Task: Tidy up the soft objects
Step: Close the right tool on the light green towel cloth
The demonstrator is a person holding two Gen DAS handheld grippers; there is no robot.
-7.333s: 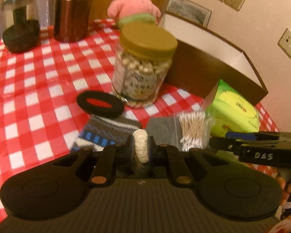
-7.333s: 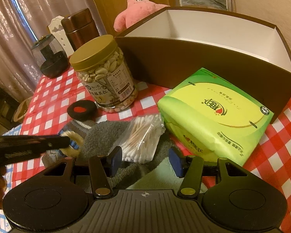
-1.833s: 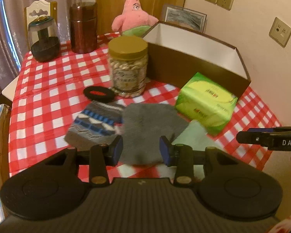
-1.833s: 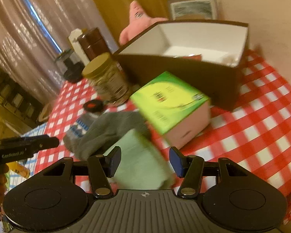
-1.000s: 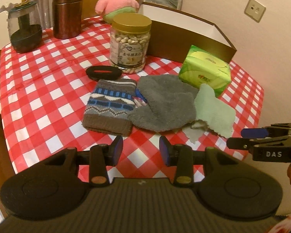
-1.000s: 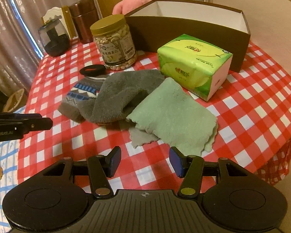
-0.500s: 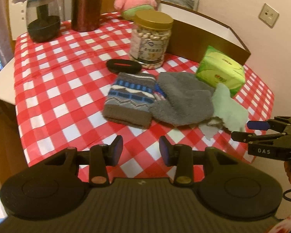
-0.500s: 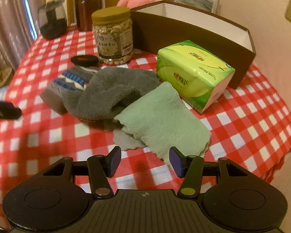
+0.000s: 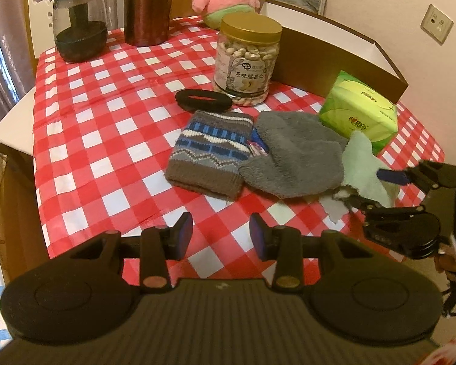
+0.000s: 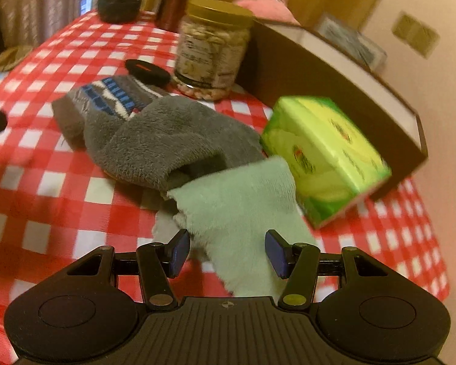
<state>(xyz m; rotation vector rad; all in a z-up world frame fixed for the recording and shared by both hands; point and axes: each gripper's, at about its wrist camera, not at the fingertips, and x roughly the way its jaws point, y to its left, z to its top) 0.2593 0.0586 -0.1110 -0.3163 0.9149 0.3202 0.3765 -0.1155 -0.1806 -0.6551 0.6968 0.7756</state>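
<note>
Green cloth (image 10: 240, 213): lay flat on the desk (image 9: 106, 127), its near end between the right claw's (image 10: 226, 251) pads; contact, in the blurred view, seemed not yet made.
Right claw: released, jaws parted.
Grey cloth (image 10: 167, 143): just beyond the right claw, overlapping the green cloth's far edge.
Knitted sleeve (image 9: 211, 152): ahead of the left claw (image 9: 221, 235), touching the grey cloth.
Left claw: released, gripping nothing, above bare desk.
Tissue pack (image 10: 325, 155): right of the green cloth, before the brown box (image 10: 334, 82).
</note>
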